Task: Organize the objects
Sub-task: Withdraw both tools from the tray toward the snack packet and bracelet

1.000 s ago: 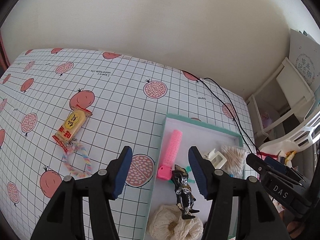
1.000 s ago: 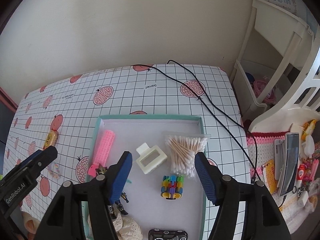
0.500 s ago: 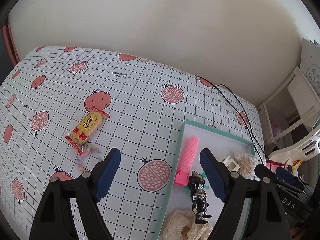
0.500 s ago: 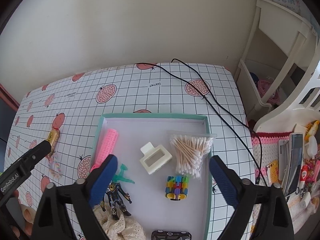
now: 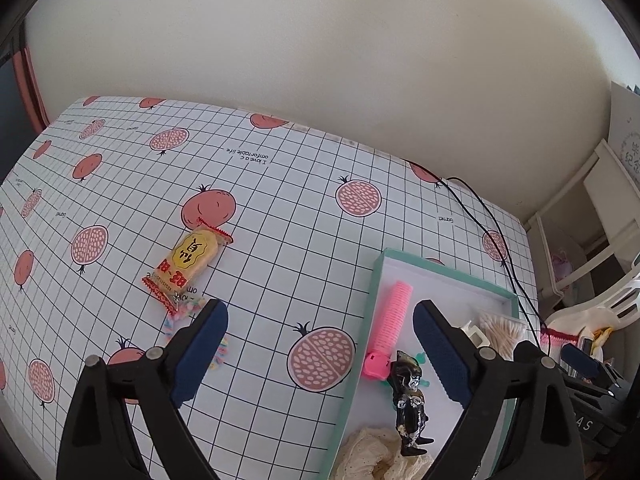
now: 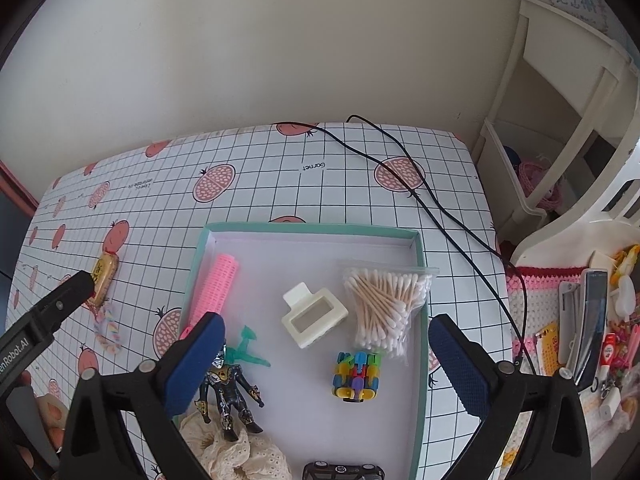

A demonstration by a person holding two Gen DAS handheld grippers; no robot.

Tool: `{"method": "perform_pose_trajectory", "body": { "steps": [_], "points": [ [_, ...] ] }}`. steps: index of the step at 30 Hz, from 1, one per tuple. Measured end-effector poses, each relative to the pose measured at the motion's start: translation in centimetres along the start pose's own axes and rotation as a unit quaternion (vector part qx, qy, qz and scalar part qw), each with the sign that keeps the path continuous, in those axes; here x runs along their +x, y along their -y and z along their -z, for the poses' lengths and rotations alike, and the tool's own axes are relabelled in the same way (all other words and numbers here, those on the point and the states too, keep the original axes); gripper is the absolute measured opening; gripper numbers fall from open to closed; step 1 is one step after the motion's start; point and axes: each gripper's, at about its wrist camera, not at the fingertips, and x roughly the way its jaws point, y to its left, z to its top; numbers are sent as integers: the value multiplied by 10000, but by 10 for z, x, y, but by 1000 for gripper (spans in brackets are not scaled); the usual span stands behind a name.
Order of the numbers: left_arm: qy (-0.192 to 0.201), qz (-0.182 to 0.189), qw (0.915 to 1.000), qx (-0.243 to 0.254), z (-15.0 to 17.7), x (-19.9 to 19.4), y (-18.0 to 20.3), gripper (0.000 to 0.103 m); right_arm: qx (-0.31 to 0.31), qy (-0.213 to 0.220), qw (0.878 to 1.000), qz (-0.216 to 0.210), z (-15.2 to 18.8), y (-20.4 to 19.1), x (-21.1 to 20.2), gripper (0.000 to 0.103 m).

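A teal-rimmed white tray (image 6: pixel 416 240) (image 5: pixel 376 276) holds a pink hair roller (image 6: pixel 214 288) (image 5: pixel 392 320), a black toy figure (image 6: pixel 228 388) (image 5: pixel 410 400), a cream hair clip (image 6: pixel 314 316), a bag of cotton swabs (image 6: pixel 386 300), a colourful block toy (image 6: pixel 356 376) and a lace scrunchie (image 6: pixel 240 456). On the tablecloth to the tray's left lie a yellow snack packet (image 5: pixel 188 264) (image 6: pixel 104 276) and a pastel bracelet (image 5: pixel 180 316) (image 6: pixel 108 330). My left gripper (image 5: pixel 316 356) is open above the cloth between packet and tray. My right gripper (image 6: pixel 326 360) is open over the tray, holding nothing.
A black cable (image 6: pixel 420 188) runs across the cloth at the back right. White shelves (image 6: pixel 560 120) and a cluttered stand with small items (image 6: pixel 592 320) sit off the table's right edge. A wall rises behind the table. A dark toy car (image 6: pixel 344 472) lies at the tray's near edge.
Both grippers have opened wider and pulled back. The left view has shifted left, bringing the snack packet closer to centre. The toy figure lies in the tray, clear of both.
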Motion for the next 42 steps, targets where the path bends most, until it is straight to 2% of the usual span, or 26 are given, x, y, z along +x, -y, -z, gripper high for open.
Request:
{"method": "perform_pose_trajectory", "body": {
  "steps": [9,15,29,42],
  "points": [
    [-31,4,10000,12,-2,-3,-10,94,-83,5,10000,10,-1,-7,-1,103],
    [-63,-3,10000,46,-7,-8,-24,94,-227,14,9997,-45,-4,-26,-3,103],
    [4,-408,9987,-290,-7,-30,-97,94,-941,-27,9947,-410,3,-118,6,103],
    [-157,-497,9979,-371,-7,-28,-146,94,-1598,-444,9839,-672,18,-205,43,103]
  ]
}}
